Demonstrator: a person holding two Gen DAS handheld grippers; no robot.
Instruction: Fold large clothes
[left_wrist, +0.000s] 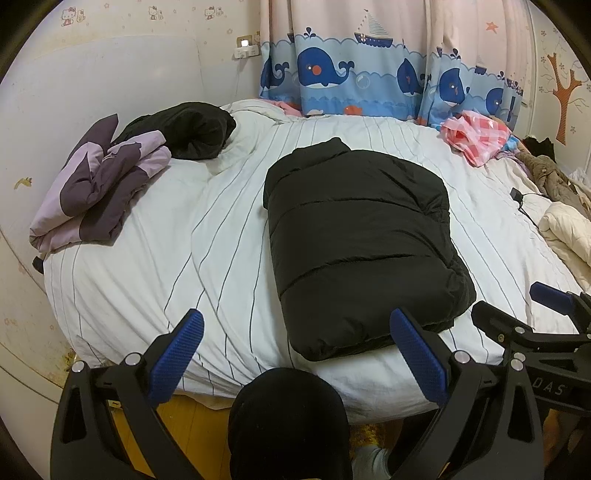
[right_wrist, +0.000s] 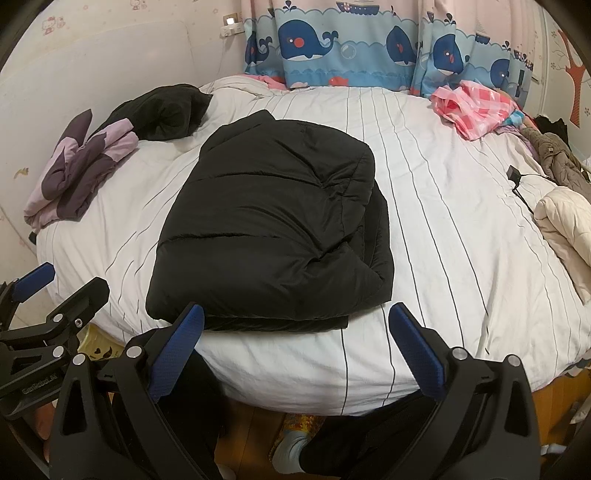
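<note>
Black puffer jacket (left_wrist: 362, 236) folded into a compact rectangle, lying mid-bed on the white striped duvet (left_wrist: 166, 251), near the front edge. Left tongs (left_wrist: 295, 354) wide open, empty, held just off the bed's front edge. Right tongs (right_wrist: 295, 350) likewise spread wide, gripping nothing, just short of the jacket's near hem. Purple-and-lilac garment (left_wrist: 96, 184) and another black garment (left_wrist: 184, 129) heaped at far left. Pink checked cloth (left_wrist: 476, 134) at far right, beneath the whale-print curtain (left_wrist: 351, 74).

Left gripper (left_wrist: 295, 347) and right gripper (right_wrist: 295, 343) both wide apart, empty.
</note>
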